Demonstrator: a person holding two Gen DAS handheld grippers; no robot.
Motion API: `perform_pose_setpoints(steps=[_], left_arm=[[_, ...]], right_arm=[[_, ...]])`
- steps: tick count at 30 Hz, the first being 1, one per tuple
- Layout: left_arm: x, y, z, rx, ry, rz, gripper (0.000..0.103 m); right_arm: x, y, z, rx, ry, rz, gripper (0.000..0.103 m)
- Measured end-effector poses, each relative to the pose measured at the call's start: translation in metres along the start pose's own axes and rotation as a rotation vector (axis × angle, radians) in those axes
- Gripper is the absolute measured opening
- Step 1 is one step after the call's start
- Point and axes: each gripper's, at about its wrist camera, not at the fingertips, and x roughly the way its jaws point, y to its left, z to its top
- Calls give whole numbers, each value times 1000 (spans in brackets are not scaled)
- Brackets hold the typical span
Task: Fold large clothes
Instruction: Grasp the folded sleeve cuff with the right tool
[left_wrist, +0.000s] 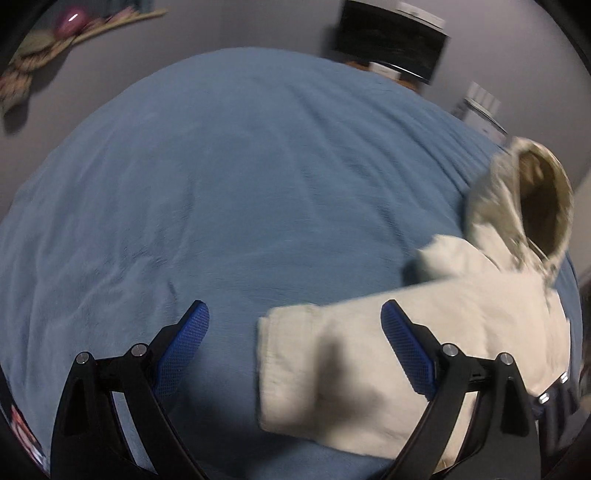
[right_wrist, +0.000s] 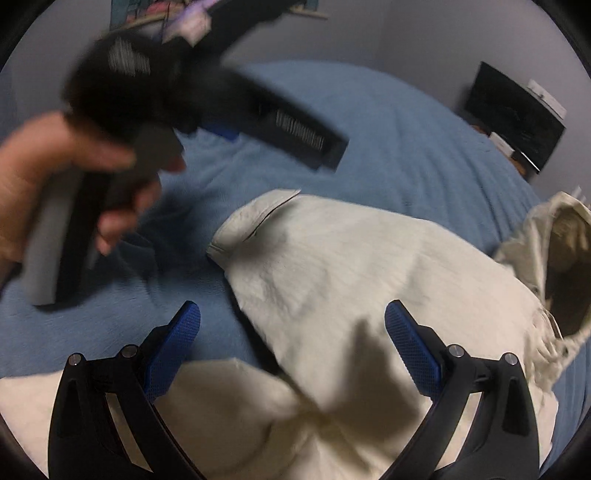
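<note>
A cream hoodie (right_wrist: 351, 277) lies on a bed covered by a blue blanket (left_wrist: 221, 184). Its hood (left_wrist: 535, 206) gapes open at the right, and a folded sleeve (left_wrist: 332, 369) reaches left across the blanket. My left gripper (left_wrist: 295, 317) hovers open over the sleeve's end, with nothing pinched between its blue pads. My right gripper (right_wrist: 291, 317) also stands open, above the hoodie's body and gripping nothing. In the right wrist view a person's hand (right_wrist: 44, 166) holds the other black tool, blurred, at the upper left. The hood (right_wrist: 565, 266) shows there at the right edge.
A black box (left_wrist: 391, 40) stands on the grey floor beyond the bed, also visible as the black box (right_wrist: 513, 110) in the right wrist view. Patterned cloths and a pink ball (left_wrist: 72, 20) lie on the floor at the far left. The blanket's left half is bare.
</note>
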Motion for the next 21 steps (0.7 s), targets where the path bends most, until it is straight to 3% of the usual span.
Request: perform_pose_setpoints(steps=[8,10,14,15,21], left_arm=[[16,23,-1,-89,18,23,91],[18,26,-1,-104,24,11,91],[19,26,-1,-105,30,0,91],[19,24,-2,-96,29,-1,91],[8,22,-2,-81,-13,-4,91]], right_arm=[[59,12,1,-134,67,-136,93],[65,9,-5,-135,71,-156,77],[60,3,-8,-108,52,-169,23],[53,-2,-7,-85,29,-172,15],[0,-32,-8,72,-106,-160,5]])
